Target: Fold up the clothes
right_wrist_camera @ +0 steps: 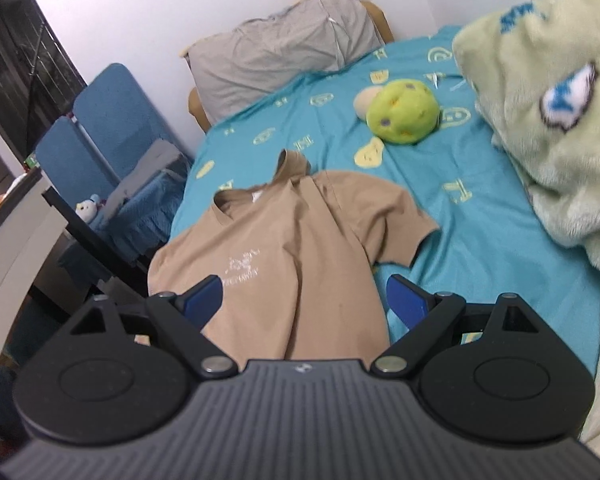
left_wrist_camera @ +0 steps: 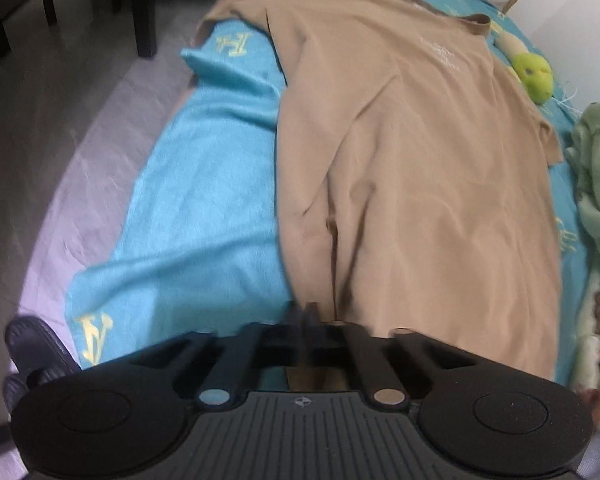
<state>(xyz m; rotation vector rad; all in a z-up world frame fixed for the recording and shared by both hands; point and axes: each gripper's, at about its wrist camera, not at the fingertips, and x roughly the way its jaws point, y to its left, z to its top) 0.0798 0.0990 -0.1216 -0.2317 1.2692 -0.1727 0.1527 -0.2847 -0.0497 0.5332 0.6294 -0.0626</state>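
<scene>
A tan T-shirt (left_wrist_camera: 400, 160) lies flat on the teal bed sheet (left_wrist_camera: 204, 200), collar at the far end, with small white print on the chest. My left gripper (left_wrist_camera: 306, 314) is shut, its fingertips meeting right at the shirt's near hem corner, where a crease runs up from them. In the right wrist view the same T-shirt (right_wrist_camera: 292, 240) shows its collar and one short sleeve spread out. My right gripper (right_wrist_camera: 306, 298) hovers open above the shirt's lower body, its blue pads (right_wrist_camera: 204, 296) wide apart with nothing pressed between them.
A green plush toy (right_wrist_camera: 404, 112) lies beyond the shirt, a grey pillow (right_wrist_camera: 280, 52) at the headboard. A pale green fleece blanket (right_wrist_camera: 540, 100) is heaped along the wall side. Blue chairs (right_wrist_camera: 108, 128) stand beside the bed. Dark furniture legs (left_wrist_camera: 144, 8) and a black slipper (left_wrist_camera: 32, 344) are on the floor.
</scene>
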